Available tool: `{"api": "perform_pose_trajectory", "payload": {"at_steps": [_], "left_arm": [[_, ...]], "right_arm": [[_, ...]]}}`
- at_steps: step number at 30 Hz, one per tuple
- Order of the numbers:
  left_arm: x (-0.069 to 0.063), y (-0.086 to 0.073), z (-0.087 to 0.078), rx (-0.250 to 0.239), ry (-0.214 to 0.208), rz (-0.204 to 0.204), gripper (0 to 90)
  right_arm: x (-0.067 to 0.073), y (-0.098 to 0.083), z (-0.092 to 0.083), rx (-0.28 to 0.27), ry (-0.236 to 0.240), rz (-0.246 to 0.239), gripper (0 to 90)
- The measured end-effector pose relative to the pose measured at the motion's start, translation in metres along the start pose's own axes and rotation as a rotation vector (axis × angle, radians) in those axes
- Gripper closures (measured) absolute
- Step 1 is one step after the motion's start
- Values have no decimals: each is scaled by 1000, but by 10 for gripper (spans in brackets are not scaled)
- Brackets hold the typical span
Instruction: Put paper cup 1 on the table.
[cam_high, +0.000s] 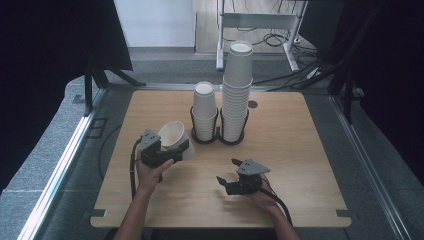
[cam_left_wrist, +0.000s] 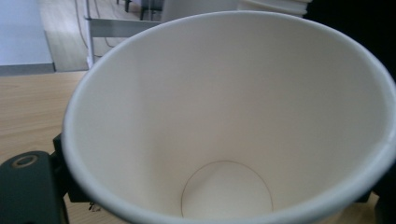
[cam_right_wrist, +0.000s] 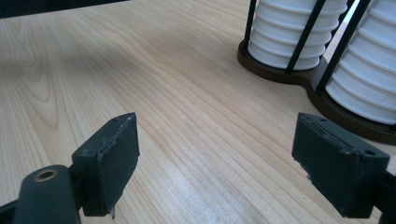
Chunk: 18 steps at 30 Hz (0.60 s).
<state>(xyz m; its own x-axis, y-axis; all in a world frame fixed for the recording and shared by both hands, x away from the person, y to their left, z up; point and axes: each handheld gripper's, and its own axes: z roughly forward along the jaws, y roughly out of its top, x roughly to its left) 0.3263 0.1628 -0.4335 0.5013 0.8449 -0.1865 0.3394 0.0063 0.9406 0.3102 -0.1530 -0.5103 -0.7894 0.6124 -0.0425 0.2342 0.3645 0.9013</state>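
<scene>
A single white paper cup (cam_high: 172, 134) is held tilted above the wooden table (cam_high: 300, 165), and my left gripper (cam_high: 175, 151) is shut on its side. In the left gripper view the cup's open mouth and pale inside (cam_left_wrist: 224, 116) face the camera, with one black finger (cam_left_wrist: 28, 186) at its rim. My right gripper (cam_high: 227, 171) rests low over the table's front middle, open and holding nothing. Its pads (cam_right_wrist: 112, 158) stand wide apart over bare wood, around the open right gripper (cam_right_wrist: 226, 163).
A black wire holder (cam_high: 218, 136) at the table's back middle carries a short stack of cups (cam_high: 204, 112) and a tall stack (cam_high: 236, 85). The same stacks (cam_right_wrist: 289, 32) stand ahead and to the right of my right gripper. Dark curtains hang on both sides.
</scene>
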Motion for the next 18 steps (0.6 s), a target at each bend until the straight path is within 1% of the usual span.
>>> {"api": "perform_pose_trajectory", "payload": {"at_steps": [2, 5, 7, 10, 12, 14, 17, 18], "left_arm": [[3, 0, -2, -1, 9, -3, 119], [7, 1, -4, -3, 35, 1, 119], [11, 1, -4, 1, 58, 4, 119], [16, 0, -6, 11, 109, 11, 119], [20, 0, -7, 16, 119, -2, 119], [22, -1, -7, 29, 164, 5, 118], [25, -3, -5, 57, 227, 31, 118], [26, -4, -5, 64, 239, 32, 117]], "right_arm": [[0, 0, 0, 4, 1, 1, 150], [0, -1, 1, 6, 0, -2, 151], [1, -1, 2, 10, -1, -5, 152], [1, -1, 2, 11, 0, -4, 153], [1, -1, 2, 11, 0, -8, 154], [2, -1, 2, 13, 0, -5, 155], [2, -2, 3, 19, 0, -11, 156], [3, -2, 4, 20, 1, -11, 157]]}}
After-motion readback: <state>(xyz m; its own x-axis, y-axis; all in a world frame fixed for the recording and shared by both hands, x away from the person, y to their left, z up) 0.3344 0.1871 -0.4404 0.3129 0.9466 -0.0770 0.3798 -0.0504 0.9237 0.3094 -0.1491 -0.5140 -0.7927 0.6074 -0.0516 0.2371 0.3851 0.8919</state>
